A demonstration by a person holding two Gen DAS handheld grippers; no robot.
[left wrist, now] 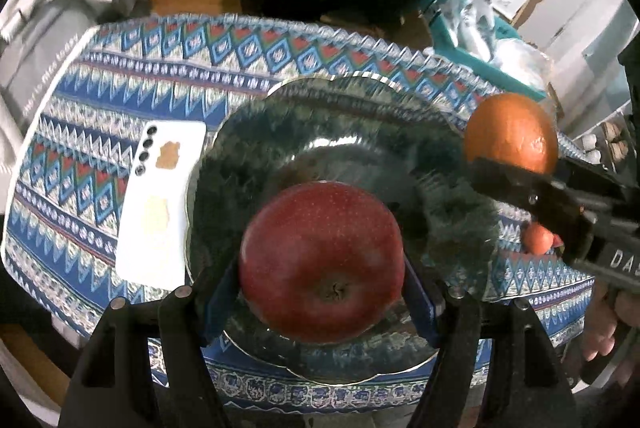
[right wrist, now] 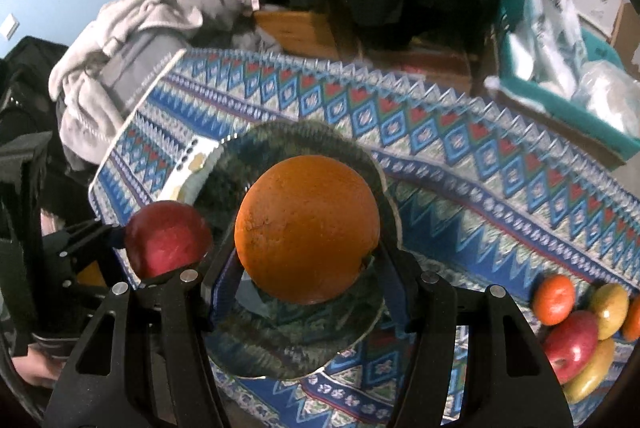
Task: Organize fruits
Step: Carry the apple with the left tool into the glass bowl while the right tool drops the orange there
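The left gripper [left wrist: 322, 292] is closed on a red apple [left wrist: 322, 262], its blue pads pressed to either side, and holds it above a dark green plate [left wrist: 248, 147] on the patterned cloth [left wrist: 100, 99] of the counter – a white phone [left wrist: 160, 203] lies just beside the plate. The right gripper [right wrist: 308, 280] clamps an orange [right wrist: 307, 228] over the same plate, while more fruit [right wrist: 576, 328] sits in a cluster well apart at the cloth's right edge
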